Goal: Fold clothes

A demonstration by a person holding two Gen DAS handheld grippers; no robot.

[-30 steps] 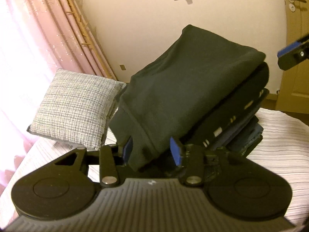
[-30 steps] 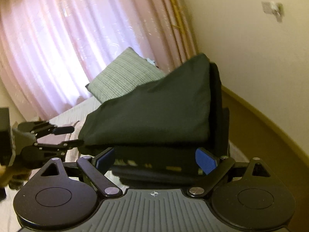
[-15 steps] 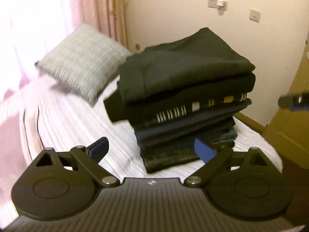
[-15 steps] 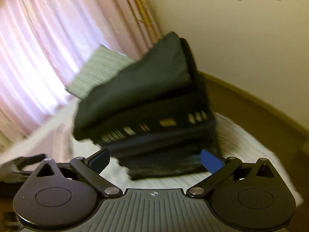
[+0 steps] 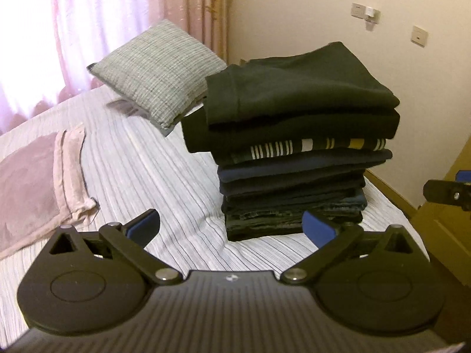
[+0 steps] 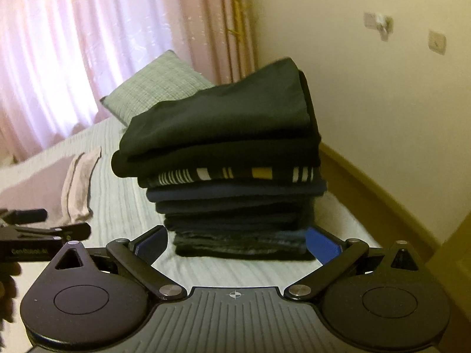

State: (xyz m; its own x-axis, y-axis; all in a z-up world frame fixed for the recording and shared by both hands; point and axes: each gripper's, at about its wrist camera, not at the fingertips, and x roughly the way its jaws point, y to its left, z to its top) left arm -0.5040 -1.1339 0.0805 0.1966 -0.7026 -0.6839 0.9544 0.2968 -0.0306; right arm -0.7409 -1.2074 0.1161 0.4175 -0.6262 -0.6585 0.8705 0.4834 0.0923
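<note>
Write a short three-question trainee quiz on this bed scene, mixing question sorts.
1. True or false: the left gripper is clamped on the dark green folded garment topping the stack of folded clothes.
2. Multiple choice: the grey woven cushion lies (A) behind the stack, toward the pink curtain; (B) on the stack; (C) on the floor.
3. Fill in: the right gripper is ____.

Key: 1 false; 2 A; 3 open.

A tall stack [image 5: 297,158] of folded dark clothes sits on the bed [image 5: 153,176], a dark green garment [image 5: 297,94] on top, a striped one [image 5: 318,145] midway.
</note>
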